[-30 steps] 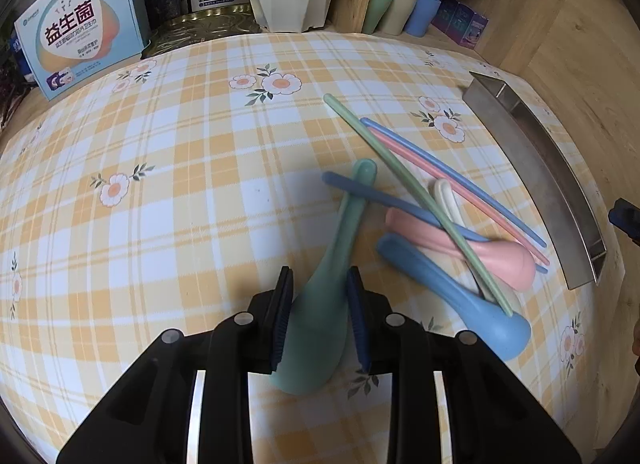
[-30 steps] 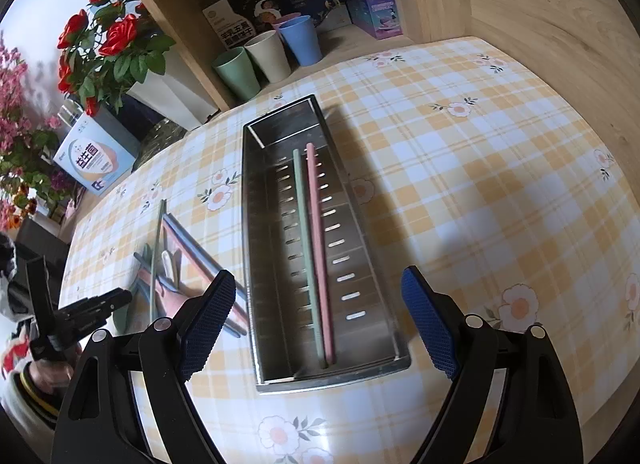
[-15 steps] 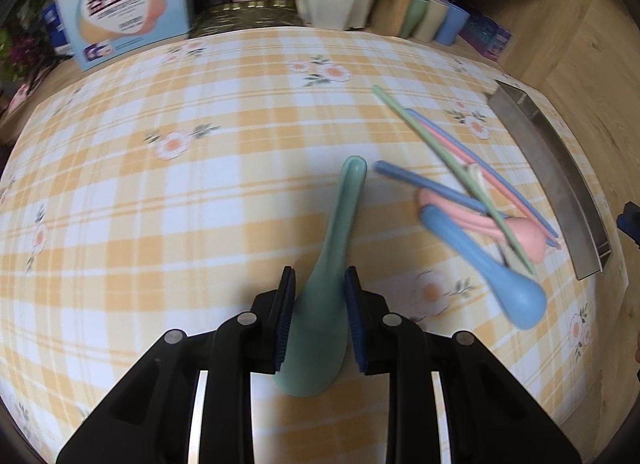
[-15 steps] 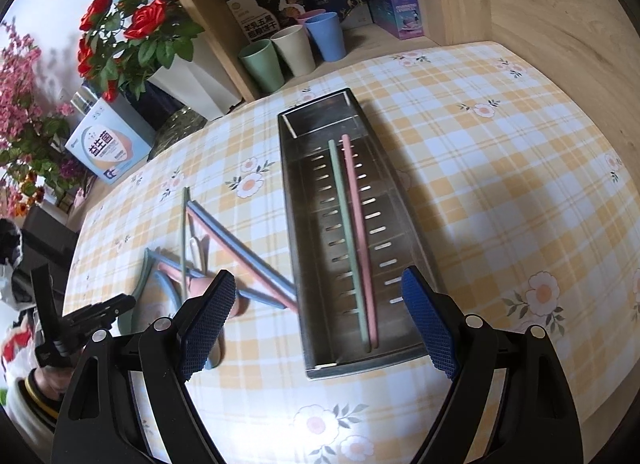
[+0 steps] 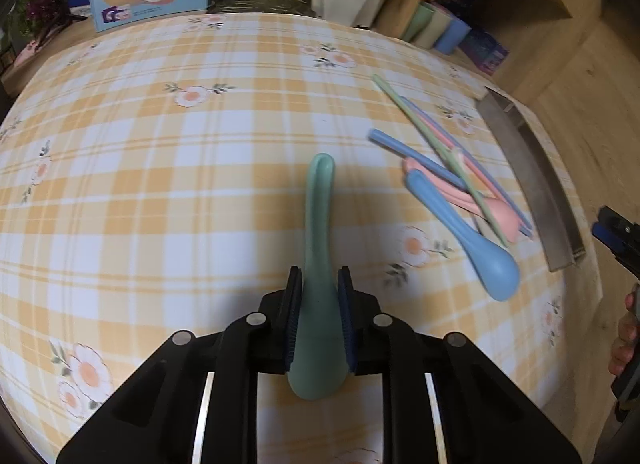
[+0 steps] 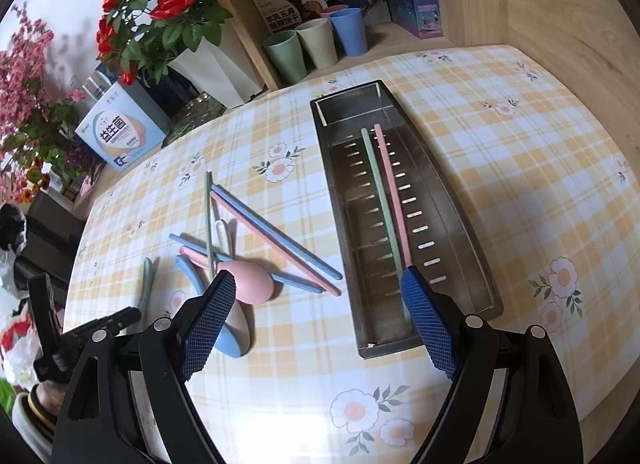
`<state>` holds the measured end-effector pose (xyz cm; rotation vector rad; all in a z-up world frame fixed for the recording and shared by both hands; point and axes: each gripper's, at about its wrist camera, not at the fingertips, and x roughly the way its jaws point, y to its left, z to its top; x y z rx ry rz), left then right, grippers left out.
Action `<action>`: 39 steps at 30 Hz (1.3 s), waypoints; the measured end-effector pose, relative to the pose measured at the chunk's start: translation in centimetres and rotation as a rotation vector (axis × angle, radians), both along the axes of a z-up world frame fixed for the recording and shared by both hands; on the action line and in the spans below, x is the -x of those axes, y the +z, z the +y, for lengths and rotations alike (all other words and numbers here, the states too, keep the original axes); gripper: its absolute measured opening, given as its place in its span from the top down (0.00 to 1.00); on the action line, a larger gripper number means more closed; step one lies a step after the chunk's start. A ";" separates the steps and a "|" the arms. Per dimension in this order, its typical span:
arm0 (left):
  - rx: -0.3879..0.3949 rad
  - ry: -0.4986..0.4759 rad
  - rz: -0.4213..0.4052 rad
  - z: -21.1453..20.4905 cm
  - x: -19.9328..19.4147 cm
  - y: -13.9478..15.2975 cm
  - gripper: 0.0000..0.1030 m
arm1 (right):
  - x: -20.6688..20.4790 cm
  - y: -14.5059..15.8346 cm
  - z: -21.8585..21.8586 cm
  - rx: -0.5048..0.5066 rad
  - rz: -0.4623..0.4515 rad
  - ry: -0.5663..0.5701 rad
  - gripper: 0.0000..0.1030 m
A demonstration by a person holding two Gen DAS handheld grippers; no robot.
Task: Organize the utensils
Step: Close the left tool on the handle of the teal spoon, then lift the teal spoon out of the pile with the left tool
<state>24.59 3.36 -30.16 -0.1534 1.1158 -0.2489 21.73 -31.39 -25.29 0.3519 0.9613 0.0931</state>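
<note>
My left gripper (image 5: 318, 284) holds a green spoon (image 5: 318, 224) by its bowl end, the handle pointing away over the checked cloth. Its jaws are closing, and both pads press the spoon's sides. To the right lies a pile: a blue spoon (image 5: 472, 240), a pink spoon (image 5: 500, 212) and crossed chopsticks. In the right wrist view my right gripper (image 6: 320, 296) hovers wide open and holds nothing, between the pink spoon (image 6: 250, 282) and the steel tray (image 6: 452, 200). The tray holds a green chopstick (image 6: 382, 200) and a pink chopstick (image 6: 394, 196).
Three cups (image 6: 316, 44) stand on a wooden shelf behind the tray. A white vase of red roses (image 6: 216, 64) and a blue box (image 6: 120, 132) stand at the table's far edge. A wooden wall runs along the right. A person's hand (image 5: 624, 336) shows at the right edge.
The left gripper has drawn the green spoon out of the pile to the left, and its jaws have narrowed onto it. The right gripper has moved left, from the tray toward the pile.
</note>
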 end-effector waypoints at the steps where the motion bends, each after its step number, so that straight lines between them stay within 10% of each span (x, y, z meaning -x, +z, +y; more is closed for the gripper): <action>1: 0.005 -0.005 0.000 -0.2 0.2 0.1 0.85 | 0.1 0.1 0.1 0.001 -0.001 0.001 0.20; 39: 0.074 -0.077 -0.036 -5.8 -0.4 0.6 0.79 | 0.5 -0.6 0.2 -0.005 0.014 0.006 0.20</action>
